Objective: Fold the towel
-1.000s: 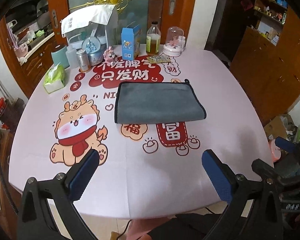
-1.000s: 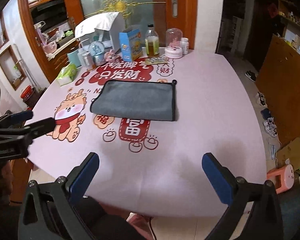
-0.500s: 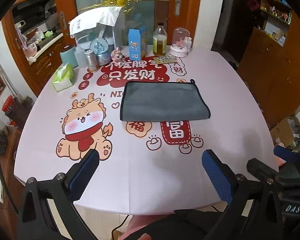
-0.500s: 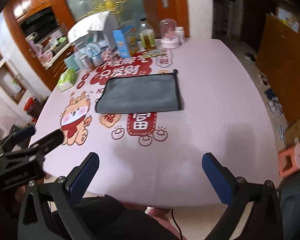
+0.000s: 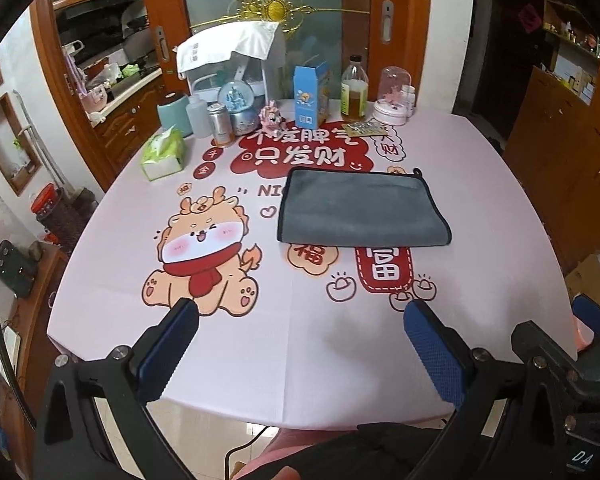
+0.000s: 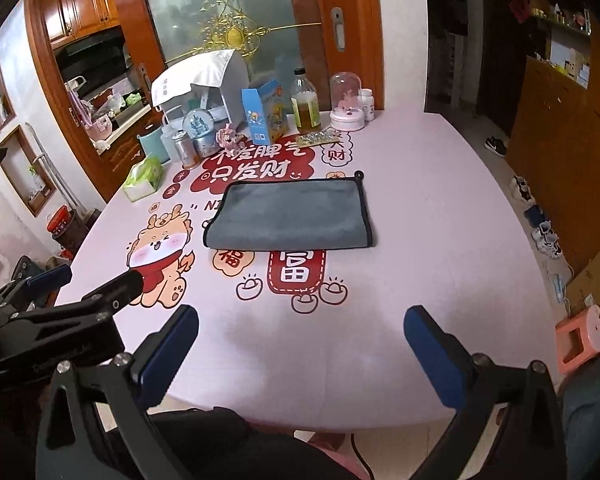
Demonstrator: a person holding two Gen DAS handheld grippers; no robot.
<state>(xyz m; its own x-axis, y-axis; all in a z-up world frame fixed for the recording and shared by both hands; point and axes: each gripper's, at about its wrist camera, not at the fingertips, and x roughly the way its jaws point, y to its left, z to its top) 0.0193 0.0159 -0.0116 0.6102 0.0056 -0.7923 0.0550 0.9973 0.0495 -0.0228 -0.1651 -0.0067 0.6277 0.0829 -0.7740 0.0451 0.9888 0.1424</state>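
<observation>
Evenly lit and sharp at centre, soft shadows on the tablecloth (image 5: 260, 344), heavy fisheye bending (black vignette corners), dim doorway right.

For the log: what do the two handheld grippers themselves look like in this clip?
Both match. The left gripper and the right gripper each have a black angular frame with silver screws and two flat fingers faced with dark blue textured pads. In the left wrist view, the right gripper's body carries white lettering that reads "DA" before the frame cuts it off. No sleeves are clearly visible.
</observation>
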